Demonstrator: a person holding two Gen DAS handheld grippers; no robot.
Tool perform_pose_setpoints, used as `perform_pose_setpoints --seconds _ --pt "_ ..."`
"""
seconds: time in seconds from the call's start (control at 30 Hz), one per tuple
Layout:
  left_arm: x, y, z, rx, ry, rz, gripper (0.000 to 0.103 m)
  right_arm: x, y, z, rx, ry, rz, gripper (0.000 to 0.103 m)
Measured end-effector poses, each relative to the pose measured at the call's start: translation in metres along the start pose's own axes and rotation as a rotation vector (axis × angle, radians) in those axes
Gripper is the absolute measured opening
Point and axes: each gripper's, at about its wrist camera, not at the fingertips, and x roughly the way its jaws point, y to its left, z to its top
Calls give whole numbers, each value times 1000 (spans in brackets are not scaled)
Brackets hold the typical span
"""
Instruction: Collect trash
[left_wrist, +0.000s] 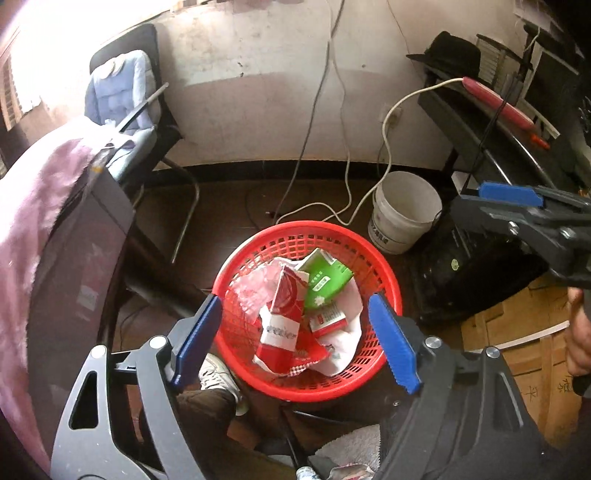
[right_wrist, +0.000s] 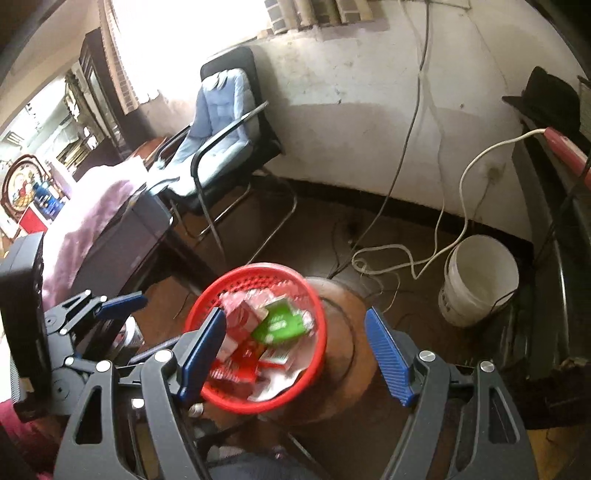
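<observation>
A stained white wall (left_wrist: 258, 92) curves across the top of both views, its dark skirting meeting brown floor (left_wrist: 229, 214) that lies open at centre frame between a chair (right_wrist: 225, 140) with a pale blue cushion at upper left and a white bucket (left_wrist: 404, 212) at right; a loose white cable (left_wrist: 384, 147) trails down across that open patch. A pink-draped dark cabinet (left_wrist: 74, 240) crowds the left edge. At lower centre of the left wrist view sits the red basket (left_wrist: 306, 384), its rim just below the bucket; inside lie a red-and-white carton (left_wrist: 284, 314), a green carton (left_wrist: 325, 282), a smaller red packet (left_wrist: 328, 319) and crumpled plastic. The left gripper (left_wrist: 295, 334) hangs over the basket, blue pads spread wide with nothing between them but the trash below. The right gripper (right_wrist: 295, 356) is likewise wide and empty, its left pad over the basket's near rim, its right pad over a round wooden stool (right_wrist: 343, 321) on which the basket rests
</observation>
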Motion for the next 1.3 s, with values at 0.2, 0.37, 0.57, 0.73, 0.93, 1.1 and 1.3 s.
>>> perform_pose_setpoints --seconds 0.2,0.37,0.57,0.73,0.93,1.1,1.3 --pt "-14 9 -10 -40 -1 50 86 2 16 -17 -62 93 -54 79" --pt "-25 12 -16 -62 1 94 88 3 21 -26 -90 152 -67 81" --pt "-33 12 -19 -67 6 90 92 3 21 -29 -83 182 -42 83" --pt "-34 6 -19 -56 11 94 92 2 26 -30 -101 182 -38 84" --pt "-34 7 -19 -63 13 91 92 1 26 -29 -100 179 -32 86" --pt "-34 7 -21 -59 8 115 92 2 27 -28 -102 179 -27 86" --pt "-33 9 -21 -67 17 109 92 3 27 -28 -101 181 -25 86"
